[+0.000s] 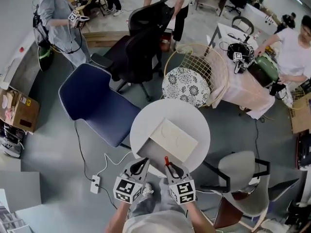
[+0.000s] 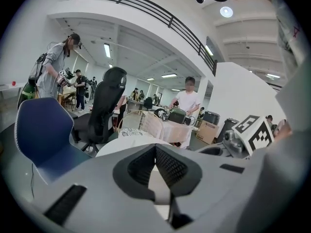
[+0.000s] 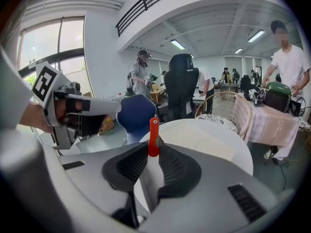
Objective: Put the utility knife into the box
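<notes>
A flat beige cardboard box (image 1: 168, 140) lies on the round white table (image 1: 194, 115), its top shut. My right gripper (image 1: 170, 167) hovers at the table's near edge, just short of the box, shut on a red utility knife (image 1: 166, 160). In the right gripper view the knife (image 3: 153, 132) sticks up from between the pads of the right gripper (image 3: 153, 150), with the box (image 3: 204, 140) ahead of it. My left gripper (image 1: 141, 163) is beside the right one, also at the near edge. Its jaws (image 2: 155, 148) meet at the tips with nothing between them.
A blue chair (image 1: 97, 103) stands left of the table, a black office chair (image 1: 141, 47) behind it, a wicker chair with a patterned cushion (image 1: 187, 84) at the far side, a grey chair (image 1: 243, 174) at the right. A power strip (image 1: 95, 182) lies on the floor. People work at nearby tables.
</notes>
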The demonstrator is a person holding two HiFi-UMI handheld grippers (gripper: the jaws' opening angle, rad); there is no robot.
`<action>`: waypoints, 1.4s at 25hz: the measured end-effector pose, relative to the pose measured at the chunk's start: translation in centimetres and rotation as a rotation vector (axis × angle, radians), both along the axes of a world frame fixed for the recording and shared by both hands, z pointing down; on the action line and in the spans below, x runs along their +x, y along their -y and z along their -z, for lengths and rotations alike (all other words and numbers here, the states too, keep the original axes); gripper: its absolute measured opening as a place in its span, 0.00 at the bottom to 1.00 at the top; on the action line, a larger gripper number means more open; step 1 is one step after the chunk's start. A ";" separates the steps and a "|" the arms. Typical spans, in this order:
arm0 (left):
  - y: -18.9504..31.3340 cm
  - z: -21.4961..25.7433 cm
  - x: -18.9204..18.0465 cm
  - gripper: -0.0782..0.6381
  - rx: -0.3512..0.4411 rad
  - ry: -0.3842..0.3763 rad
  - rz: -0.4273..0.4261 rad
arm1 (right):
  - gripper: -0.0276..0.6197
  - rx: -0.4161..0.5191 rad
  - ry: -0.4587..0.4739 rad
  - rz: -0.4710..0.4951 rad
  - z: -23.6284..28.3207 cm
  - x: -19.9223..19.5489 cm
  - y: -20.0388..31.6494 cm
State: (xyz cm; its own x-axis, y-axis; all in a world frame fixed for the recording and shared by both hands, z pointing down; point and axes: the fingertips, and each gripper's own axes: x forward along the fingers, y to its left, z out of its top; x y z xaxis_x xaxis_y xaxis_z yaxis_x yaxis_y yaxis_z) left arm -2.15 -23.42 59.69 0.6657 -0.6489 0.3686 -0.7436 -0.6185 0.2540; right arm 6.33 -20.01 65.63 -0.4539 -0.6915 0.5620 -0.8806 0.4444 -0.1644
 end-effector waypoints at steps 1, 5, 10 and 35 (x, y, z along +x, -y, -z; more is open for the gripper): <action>-0.1 -0.3 -0.1 0.13 -0.007 -0.002 0.002 | 0.17 -0.012 -0.001 0.002 -0.5 -0.1 -0.2; -0.6 -1.4 -0.5 0.13 -0.031 -0.008 0.013 | 0.17 -0.048 -0.003 0.010 -1.9 -0.5 -1.3; -1.0 -2.5 -0.7 0.13 -0.053 -0.010 0.027 | 0.17 -0.072 -0.007 0.021 -3.0 -0.5 -1.7; -2.3 -3.3 -2.3 0.13 -0.078 -0.018 0.066 | 0.17 -0.142 -0.363 0.301 -8.7 -0.7 -1.0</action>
